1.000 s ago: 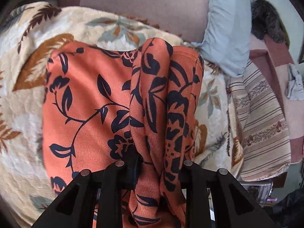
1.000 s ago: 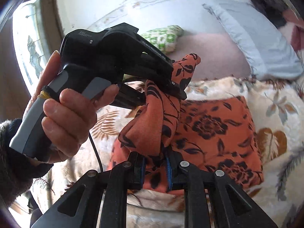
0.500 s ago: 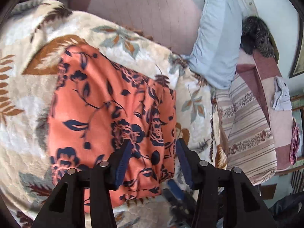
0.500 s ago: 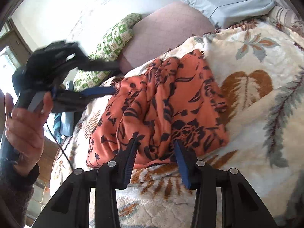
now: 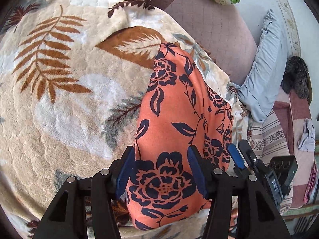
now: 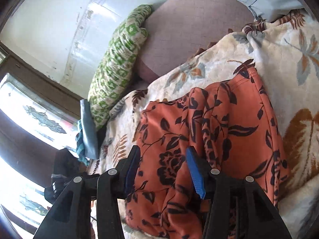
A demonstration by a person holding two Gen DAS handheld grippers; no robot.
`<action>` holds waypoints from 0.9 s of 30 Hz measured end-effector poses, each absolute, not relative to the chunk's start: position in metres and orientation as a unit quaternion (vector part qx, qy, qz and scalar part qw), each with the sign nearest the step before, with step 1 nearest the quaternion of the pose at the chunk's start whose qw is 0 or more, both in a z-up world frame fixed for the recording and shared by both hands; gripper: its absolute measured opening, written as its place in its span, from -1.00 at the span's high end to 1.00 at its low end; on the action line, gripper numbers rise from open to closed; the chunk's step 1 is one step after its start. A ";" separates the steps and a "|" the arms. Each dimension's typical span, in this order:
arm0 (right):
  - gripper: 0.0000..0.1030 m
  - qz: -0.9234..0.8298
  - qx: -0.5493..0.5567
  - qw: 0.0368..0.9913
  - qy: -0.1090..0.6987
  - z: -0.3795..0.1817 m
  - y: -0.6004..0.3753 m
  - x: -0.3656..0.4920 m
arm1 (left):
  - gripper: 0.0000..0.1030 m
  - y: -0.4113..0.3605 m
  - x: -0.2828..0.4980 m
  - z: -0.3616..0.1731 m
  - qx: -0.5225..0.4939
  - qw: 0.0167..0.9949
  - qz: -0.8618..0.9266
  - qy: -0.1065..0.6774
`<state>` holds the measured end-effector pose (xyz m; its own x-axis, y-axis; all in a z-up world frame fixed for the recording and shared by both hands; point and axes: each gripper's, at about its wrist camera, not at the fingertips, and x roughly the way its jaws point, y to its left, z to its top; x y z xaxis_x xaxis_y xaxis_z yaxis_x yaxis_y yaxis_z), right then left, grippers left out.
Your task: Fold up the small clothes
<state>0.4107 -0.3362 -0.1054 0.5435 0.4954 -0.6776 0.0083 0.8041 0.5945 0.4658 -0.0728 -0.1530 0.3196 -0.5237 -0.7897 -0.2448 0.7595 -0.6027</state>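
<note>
An orange garment [image 5: 179, 109] with a dark floral print lies folded on the cream leaf-pattern blanket [image 5: 69, 99]. My left gripper [image 5: 160, 153] hovers open over its near end, pads apart and pressing on nothing. In the right wrist view the same garment [image 6: 239, 123] shows loose lengthwise folds on the blanket [image 6: 289, 39]. My right gripper [image 6: 163, 153] stands over its near edge with jaws opening, and only flat cloth lies under the gap. A blue pad [image 5: 235, 157] of the right gripper shows just right of the garment in the left wrist view.
A green patterned pillow [image 6: 117, 69] and a mauve cushion [image 6: 189, 29] lie beyond the blanket. A pale blue pillow [image 5: 267, 75] and a dark furry thing [image 5: 297, 75] sit at the right. Striped bedding [image 5: 269, 137] drops off at the right. A window [image 6: 30, 109] is at the left.
A second ago both grippers were shut on the lifted garment. Both have let go, and it now lies folded on the blanket. Both grippers have moved sideways and rolled.
</note>
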 end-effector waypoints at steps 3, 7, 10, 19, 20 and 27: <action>0.03 0.134 0.255 0.828 0.481 -0.121 -0.330 0.432 | -0.05 -0.074 0.482 -0.157 -0.320 0.752 -0.082 0.570; 0.17 0.125 0.216 0.822 0.512 -0.142 -0.318 0.453 | -0.04 -0.082 0.503 -0.180 -0.348 0.729 -0.086 0.583; 0.77 0.149 0.186 0.835 0.495 -0.130 -0.314 0.450 | 0.06 -0.092 0.505 -0.176 -0.340 0.739 -0.081 0.576; 0.77 0.113 0.189 0.856 0.468 -0.106 -0.386 0.449 | 0.00 -0.140 0.510 -0.168 -0.281 0.775 -0.095 0.559; 0.76 0.099 0.191 0.850 0.480 -0.120 -0.391 0.451 | -0.02 -0.147 0.511 -0.173 -0.265 0.776 -0.091 0.565; 0.49 0.112 0.255 0.829 0.485 -0.133 -0.412 0.433 | 0.03 -0.142 0.503 -0.166 -0.268 0.764 -0.094 0.579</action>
